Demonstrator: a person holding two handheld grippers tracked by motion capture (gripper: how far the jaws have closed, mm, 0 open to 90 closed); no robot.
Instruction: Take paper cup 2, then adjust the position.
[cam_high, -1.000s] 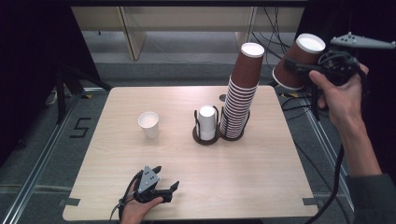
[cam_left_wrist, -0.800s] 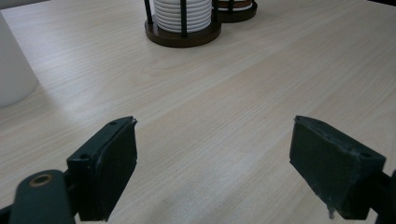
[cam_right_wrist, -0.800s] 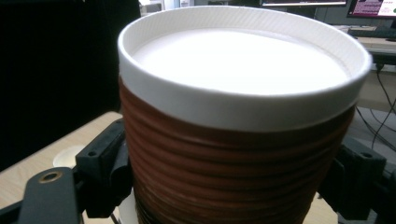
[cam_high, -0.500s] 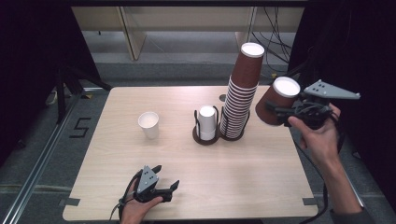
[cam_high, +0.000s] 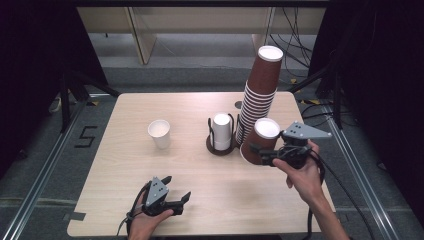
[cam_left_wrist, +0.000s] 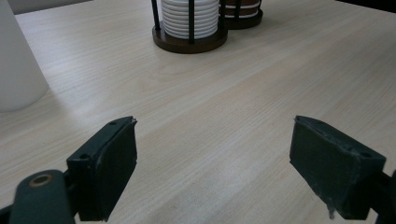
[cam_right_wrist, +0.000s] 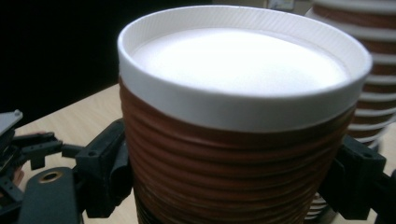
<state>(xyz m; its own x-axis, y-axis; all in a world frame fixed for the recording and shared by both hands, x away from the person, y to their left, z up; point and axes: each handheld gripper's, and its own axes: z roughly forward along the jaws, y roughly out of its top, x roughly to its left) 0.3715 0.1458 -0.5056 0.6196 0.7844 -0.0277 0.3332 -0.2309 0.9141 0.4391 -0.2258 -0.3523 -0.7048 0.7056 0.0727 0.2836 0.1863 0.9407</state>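
Note:
A brown ribbed paper cup (cam_high: 261, 141) with a white rim is held tilted just above the table, my right gripper (cam_high: 256, 151) shut on its sides; in the right gripper view the same cup (cam_right_wrist: 233, 126) sits between both jaws. Right behind it rises a tall stack of brown cups (cam_high: 260, 95). A wire holder (cam_high: 221, 145) carries a stack of white cups (cam_high: 221, 131). One white cup (cam_high: 159, 133) stands alone at the left. My left gripper (cam_high: 176, 189) rests open on the table near the front edge, its jaws (cam_left_wrist: 215, 168) wide apart over bare wood.
The wooden table (cam_high: 150, 200) has free room across its front and left. Cables (cam_high: 345, 185) trail off the right edge. A bench stands beyond the far edge, with dark floor around the table.
My right gripper has come down and leftward with the brown cup, from high at the right of the stack to just above the table in front of it. The left gripper has stayed put.

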